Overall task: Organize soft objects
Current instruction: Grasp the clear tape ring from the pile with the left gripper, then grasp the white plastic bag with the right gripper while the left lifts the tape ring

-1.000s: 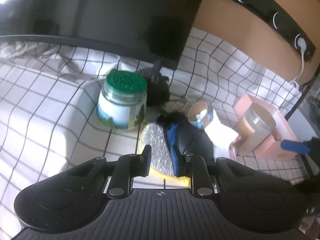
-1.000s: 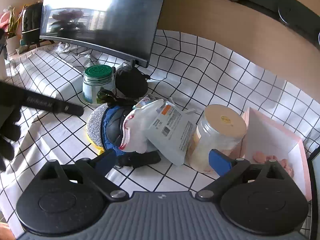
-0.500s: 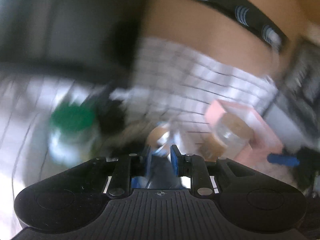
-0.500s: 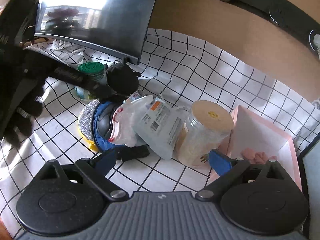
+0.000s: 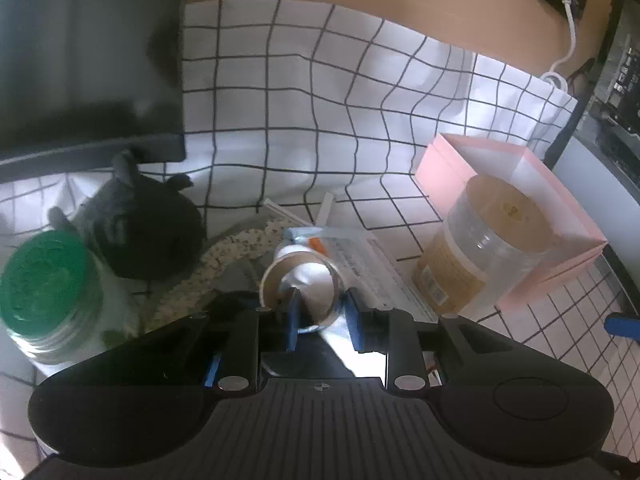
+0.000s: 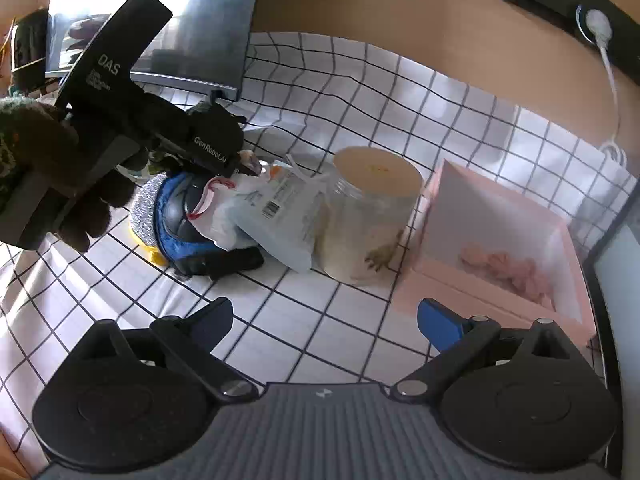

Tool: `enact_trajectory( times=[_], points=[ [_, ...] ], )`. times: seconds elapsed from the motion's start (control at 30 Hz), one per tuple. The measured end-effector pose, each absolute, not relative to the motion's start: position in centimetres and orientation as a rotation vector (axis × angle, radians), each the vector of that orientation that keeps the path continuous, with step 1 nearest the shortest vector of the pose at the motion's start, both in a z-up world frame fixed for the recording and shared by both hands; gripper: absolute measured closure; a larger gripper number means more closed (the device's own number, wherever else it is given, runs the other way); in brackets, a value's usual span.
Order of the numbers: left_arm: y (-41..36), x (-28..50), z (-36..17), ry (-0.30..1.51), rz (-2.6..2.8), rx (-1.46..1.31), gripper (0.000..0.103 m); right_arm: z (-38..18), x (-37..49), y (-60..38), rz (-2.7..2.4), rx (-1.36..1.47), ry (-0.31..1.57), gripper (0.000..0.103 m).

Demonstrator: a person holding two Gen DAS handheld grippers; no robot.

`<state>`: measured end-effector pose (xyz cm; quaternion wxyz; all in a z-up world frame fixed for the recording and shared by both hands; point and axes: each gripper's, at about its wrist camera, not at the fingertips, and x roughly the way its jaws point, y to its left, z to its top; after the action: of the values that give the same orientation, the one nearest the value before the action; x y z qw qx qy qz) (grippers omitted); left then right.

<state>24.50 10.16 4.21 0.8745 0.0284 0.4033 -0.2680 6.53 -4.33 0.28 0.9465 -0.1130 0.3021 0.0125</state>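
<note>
Left gripper (image 5: 322, 316), jaws opening, straddles the tape roll's (image 5: 298, 280) rim atop the crowded pile, pads not pressing. Clear checked table (image 6: 320, 320) lies near the released, wide-open right gripper (image 6: 324, 320). The soft white cloth (image 6: 224, 216) drapes the blue-edged pad (image 6: 168, 220), left of the jar (image 6: 368, 216). Lettering reads "DAS" and "GenRobot.AI".

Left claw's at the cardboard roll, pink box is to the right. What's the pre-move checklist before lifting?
1. Left claw opening, rim of the cardboard roll between its pads: ok.
2. Firm grip on the roll: not ok, a gap shows at one pad.
3. Right claw open and empty: ok.
4. Pink box open, room inside: ok.
5. Path to the box: not ok, the plastic jar stands between roll and box.
</note>
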Motion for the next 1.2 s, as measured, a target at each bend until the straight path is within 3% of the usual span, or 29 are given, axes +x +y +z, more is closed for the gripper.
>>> enact_trajectory(
  times=[0.23, 0.37, 0.63, 0.7, 0.87, 1.2],
  points=[
    [10.7, 24.8, 3.0, 0.861, -0.574, -0.049, 0.082, -0.2, 6.2, -5.2, 0.018, -0.222, 0.620, 0.004],
    [11.7, 23.9, 3.9, 0.792, -0.554, -0.089, 0.093, -0.3, 6.0, -5.3, 0.022, -0.225, 0.616, 0.004],
    [16.5, 20.4, 7.5, 0.644, -0.458, -0.194, 0.094, 0.9, 6.4, -3.8, 0.078, -0.251, 0.556, 0.006],
    [17.8, 19.6, 7.9, 0.631, -0.438, -0.214, 0.094, 2.0, 6.9, -3.0, 0.136, -0.236, 0.532, 0.013],
    [21.0, 17.3, 8.9, 0.603, -0.392, -0.244, 0.094, 4.0, 11.7, -0.7, 0.244, -0.117, 0.623, 0.056],
    [25.7, 14.3, 8.5, 0.592, -0.387, -0.291, 0.094, 1.8, 24.7, 1.3, 0.079, -0.018, 0.881, 0.061]
  ],
)
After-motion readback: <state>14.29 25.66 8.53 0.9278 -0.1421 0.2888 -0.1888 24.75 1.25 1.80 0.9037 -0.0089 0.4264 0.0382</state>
